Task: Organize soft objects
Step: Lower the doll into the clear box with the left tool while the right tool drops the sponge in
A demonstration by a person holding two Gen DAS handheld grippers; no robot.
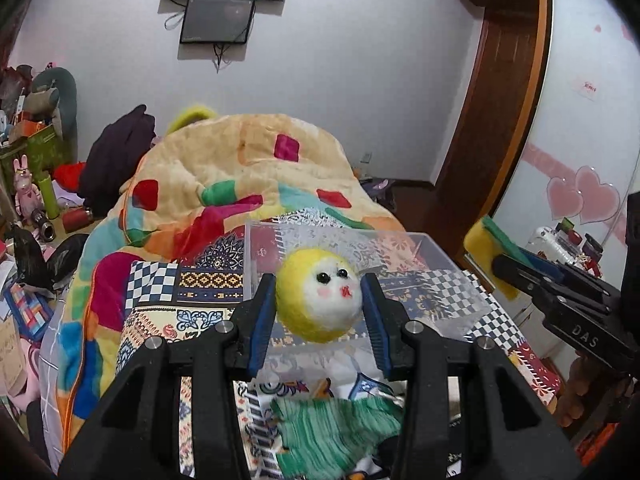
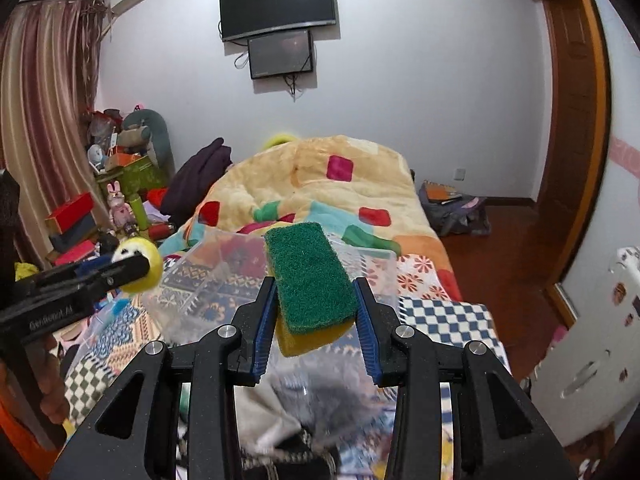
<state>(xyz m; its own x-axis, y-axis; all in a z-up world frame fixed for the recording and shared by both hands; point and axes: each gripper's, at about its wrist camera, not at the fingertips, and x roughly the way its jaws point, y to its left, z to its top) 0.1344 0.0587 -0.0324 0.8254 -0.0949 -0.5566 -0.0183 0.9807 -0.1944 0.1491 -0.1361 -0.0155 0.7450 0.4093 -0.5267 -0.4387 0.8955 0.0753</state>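
My left gripper [image 1: 319, 296] is shut on a yellow and white plush ball [image 1: 320, 298] with a painted face, held above a clear plastic bin [image 1: 404, 240] on the bed. My right gripper [image 2: 316, 300] is shut on a green and yellow sponge [image 2: 308, 284], held above the same clear bin [image 2: 224, 256]. The sponge [image 1: 490, 248] and right gripper show at the right of the left wrist view. The plush ball [image 2: 140, 266] shows at the left of the right wrist view. A green knitted cloth [image 1: 340, 432] lies on the bed below the left gripper.
The bed carries a patterned quilt [image 1: 200, 300] and a heaped yellow blanket [image 2: 320, 176]. Cluttered boxes and toys [image 2: 116, 200] stand at the left wall. A wardrobe with pink hearts [image 1: 580, 196] is at the right. A bag [image 2: 456, 208] lies on the wooden floor.
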